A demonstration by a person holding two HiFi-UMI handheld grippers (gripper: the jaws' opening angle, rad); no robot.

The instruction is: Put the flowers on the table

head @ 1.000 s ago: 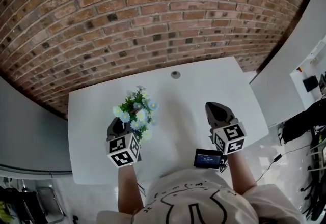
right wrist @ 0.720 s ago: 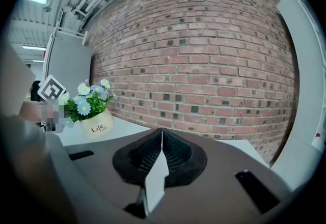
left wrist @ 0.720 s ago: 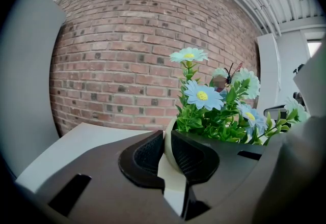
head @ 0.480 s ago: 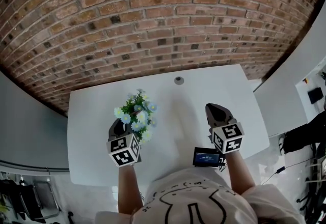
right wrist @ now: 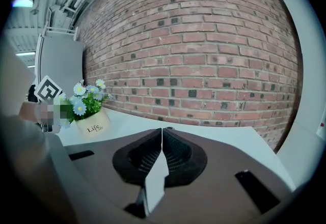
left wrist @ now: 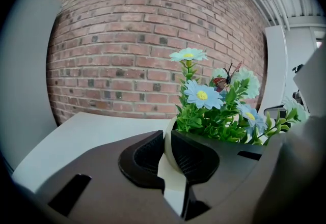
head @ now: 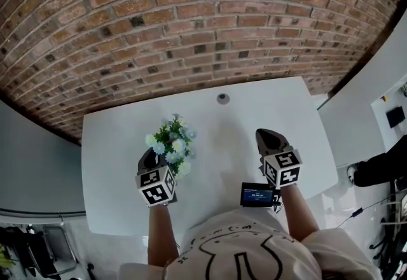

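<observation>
Cream flower pot (right wrist: 93, 126), right gripper view: dark script "Life" printed on side; smaller line beneath it, too small to read.
Small dark screen (head: 257, 195) at near edge of table (head: 114, 145), head view: pale characters lit, too small to read.
2 marker cubes (head: 156, 186) (head: 282, 168): black-and-white square code patterns, not letters or digits.

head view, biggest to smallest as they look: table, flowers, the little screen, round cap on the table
1. table
2. flowers
3. little screen, though it sits nearer the camera
4. round cap
</observation>
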